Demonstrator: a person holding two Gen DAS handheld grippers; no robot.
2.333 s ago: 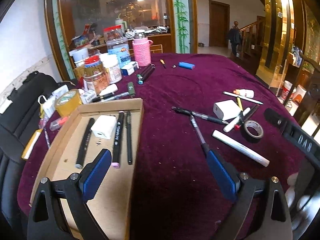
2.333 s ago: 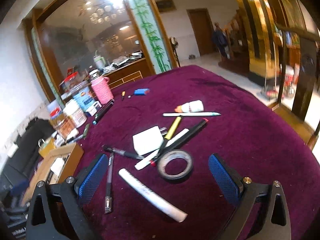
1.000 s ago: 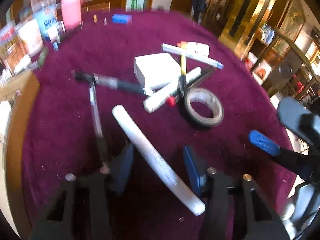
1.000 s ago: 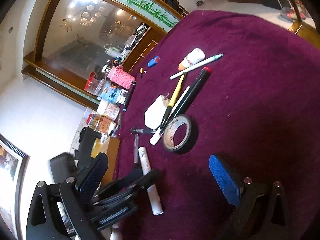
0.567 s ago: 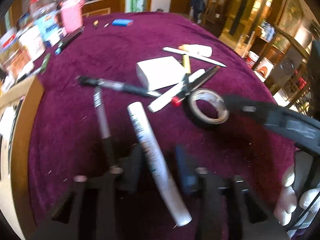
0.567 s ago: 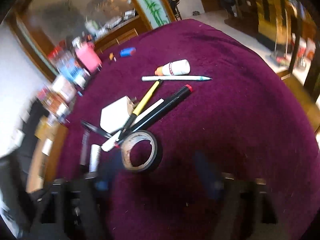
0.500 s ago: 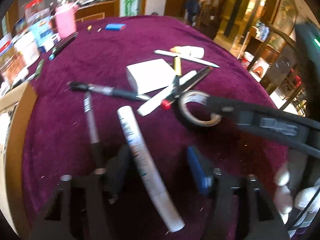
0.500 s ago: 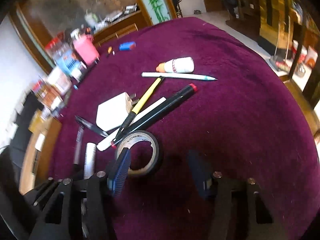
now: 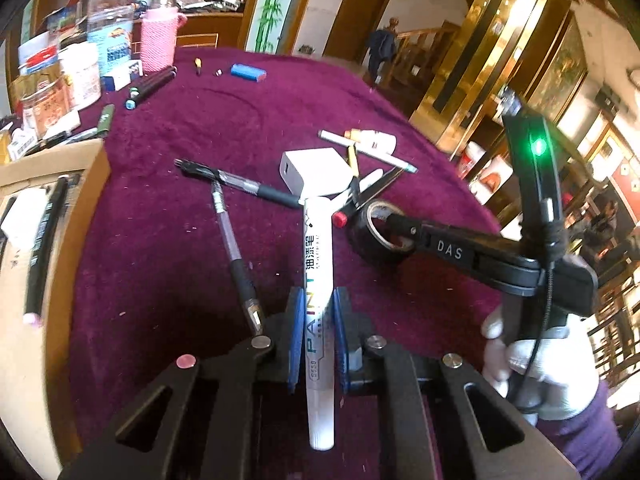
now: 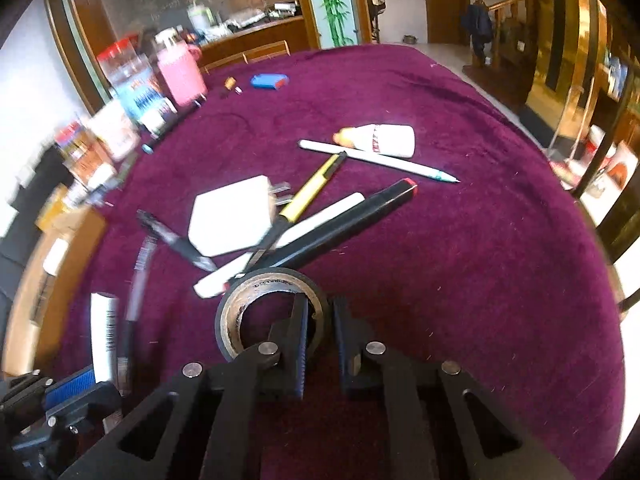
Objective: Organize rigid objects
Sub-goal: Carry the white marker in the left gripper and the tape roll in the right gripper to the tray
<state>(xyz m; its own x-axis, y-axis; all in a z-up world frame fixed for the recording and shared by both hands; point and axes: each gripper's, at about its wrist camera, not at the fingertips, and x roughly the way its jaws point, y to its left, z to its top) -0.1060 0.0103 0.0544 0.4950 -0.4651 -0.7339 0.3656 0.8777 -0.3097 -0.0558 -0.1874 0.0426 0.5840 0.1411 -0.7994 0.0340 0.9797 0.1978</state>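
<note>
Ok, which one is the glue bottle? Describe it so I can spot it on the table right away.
On the purple tablecloth, look past the heap of pens beside the white charger, toward the far side. The glue bottle lies on its side just beyond the long white pen. It is the only short, fat white thing there, with an orange cap and red print.

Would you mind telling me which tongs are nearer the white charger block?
Left. The left tongs hold the paint marker whose far end reaches the charger; the right tongs grip the tape roll beside it.

Both tongs, left [image 9: 318, 330] and right [image 10: 320, 334], have just closed, angled downward.
</note>
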